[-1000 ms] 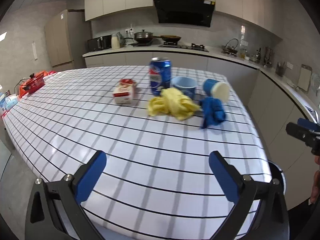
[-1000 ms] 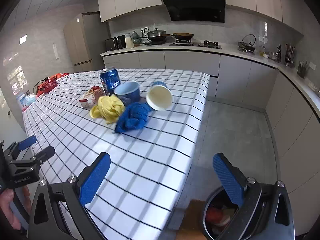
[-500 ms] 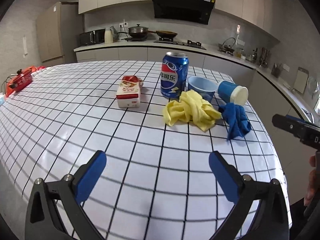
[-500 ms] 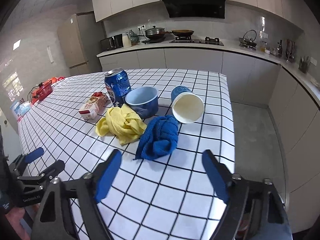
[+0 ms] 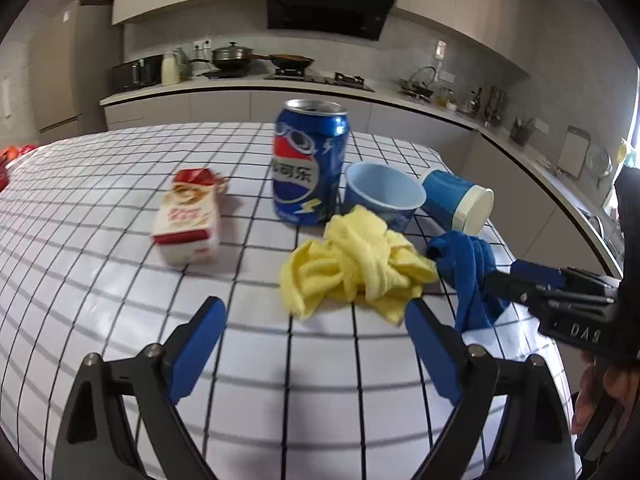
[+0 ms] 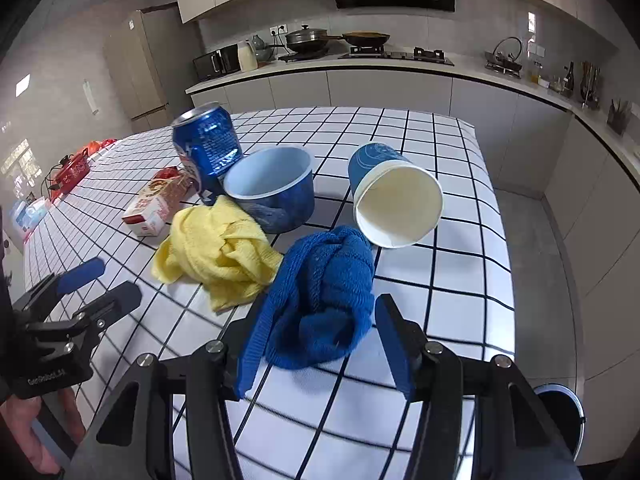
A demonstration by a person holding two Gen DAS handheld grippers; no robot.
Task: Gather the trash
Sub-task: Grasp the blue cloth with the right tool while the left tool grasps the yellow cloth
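On the checked table [image 5: 100, 280] lie a yellow cloth [image 5: 352, 272] and a blue cloth [image 6: 324, 288]. Behind them are a blue soda can [image 5: 310, 164], a blue bowl [image 5: 384, 196], a tipped paper cup [image 6: 396, 204] and a small red-and-white carton [image 5: 188, 220]. My left gripper [image 5: 316, 340] is open and its jaws are closing a little; the yellow cloth's near edge lies just between its fingertips. My right gripper [image 6: 316, 344] has the blue cloth between its jaws, which are closing; its left finger is partly hidden by the cloth.
A round bin [image 6: 560, 404] stands on the floor past the table's right edge. Red items [image 6: 72, 168] sit at the far left of the table. A kitchen counter with a stove and pots [image 6: 312, 36] runs behind. A hand [image 6: 24, 436] holds the left gripper [image 6: 100, 286].
Both grippers have moved forward and down toward the cloths. The right jaws have narrowed around the blue cloth. The left jaws have narrowed slightly near the yellow cloth.
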